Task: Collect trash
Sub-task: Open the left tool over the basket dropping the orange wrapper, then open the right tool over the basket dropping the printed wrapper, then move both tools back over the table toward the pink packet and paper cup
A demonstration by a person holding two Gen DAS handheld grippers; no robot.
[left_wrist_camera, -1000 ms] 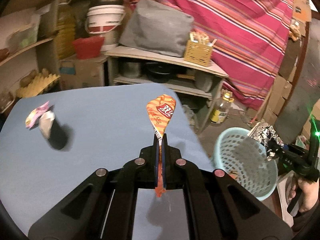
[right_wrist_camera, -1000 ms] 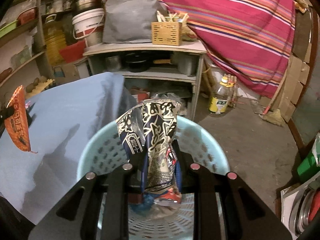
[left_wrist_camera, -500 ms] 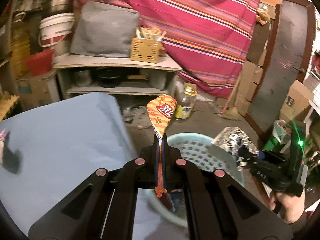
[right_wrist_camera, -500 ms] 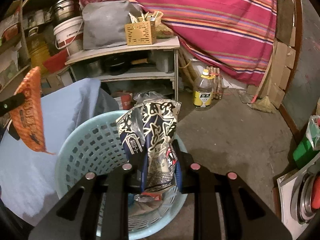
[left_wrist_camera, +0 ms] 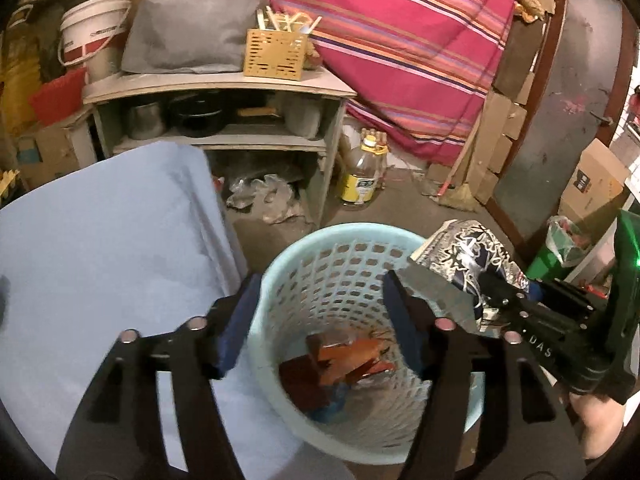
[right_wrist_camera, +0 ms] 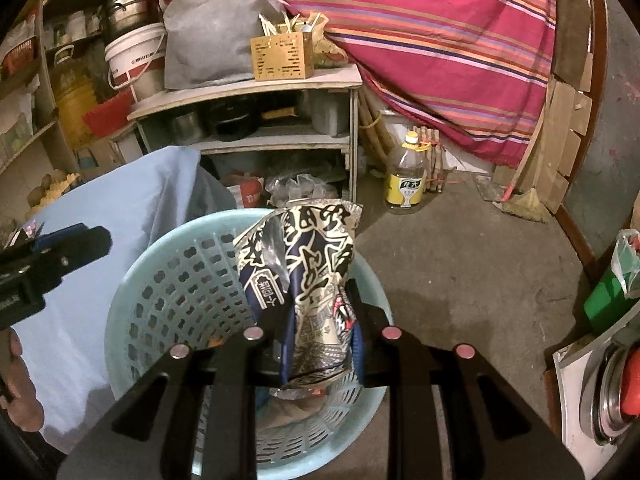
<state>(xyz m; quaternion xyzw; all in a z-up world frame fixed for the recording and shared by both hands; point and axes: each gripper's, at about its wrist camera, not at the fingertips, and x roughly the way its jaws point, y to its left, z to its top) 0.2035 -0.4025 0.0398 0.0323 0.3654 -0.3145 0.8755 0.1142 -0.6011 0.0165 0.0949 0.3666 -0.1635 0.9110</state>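
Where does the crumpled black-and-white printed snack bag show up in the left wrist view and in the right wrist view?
Left wrist view: crumpled black-and-white printed snack bag at right of centre, clamped in the right gripper, beside the basket rim.
Right wrist view: the bag at centre, standing up between the gripper's fingers, above the basket.
Shared landmark: the light blue perforated plastic basket.
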